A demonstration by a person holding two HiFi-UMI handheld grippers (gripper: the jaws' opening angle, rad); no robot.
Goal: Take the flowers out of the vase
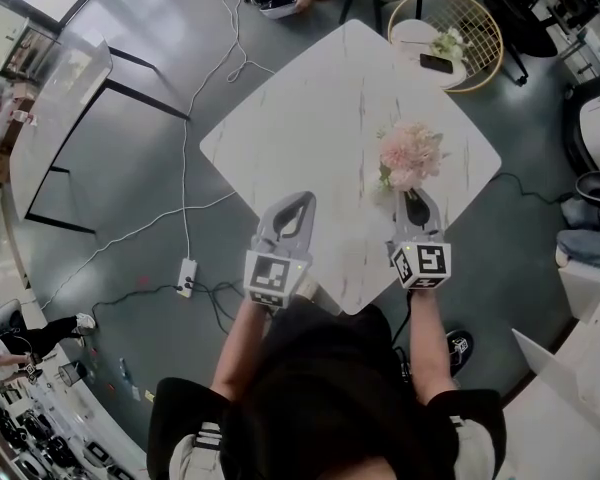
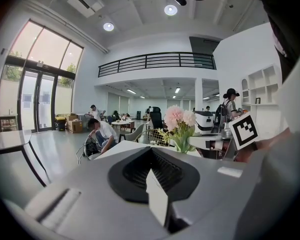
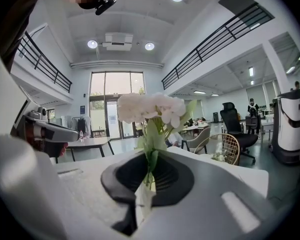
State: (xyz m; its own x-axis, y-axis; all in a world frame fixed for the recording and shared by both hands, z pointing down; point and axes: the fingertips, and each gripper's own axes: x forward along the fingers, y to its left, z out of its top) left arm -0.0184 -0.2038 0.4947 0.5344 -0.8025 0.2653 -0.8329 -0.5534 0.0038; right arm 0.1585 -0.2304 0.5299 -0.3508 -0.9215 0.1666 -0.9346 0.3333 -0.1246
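A bunch of pink and white flowers (image 1: 410, 153) stands on the white marble table (image 1: 310, 98) near its right corner. My right gripper (image 1: 413, 194) is right below the blooms. In the right gripper view the green stems (image 3: 151, 149) run down into the closed jaws of that gripper (image 3: 144, 186), which is shut on them. I cannot make out the vase; the blooms and the gripper bodies hide it. My left gripper (image 1: 302, 197) rests left of the flowers, shut and holding nothing. Its own view shows the flowers (image 2: 179, 120) ahead and to the right, past the gripper (image 2: 157, 186).
A round gold wire side table (image 1: 446, 38) with a phone and small flowers stands beyond the table's far corner. Cables and a power strip (image 1: 187, 276) lie on the floor at left. A person (image 2: 101, 134) crouches by a bag in the background.
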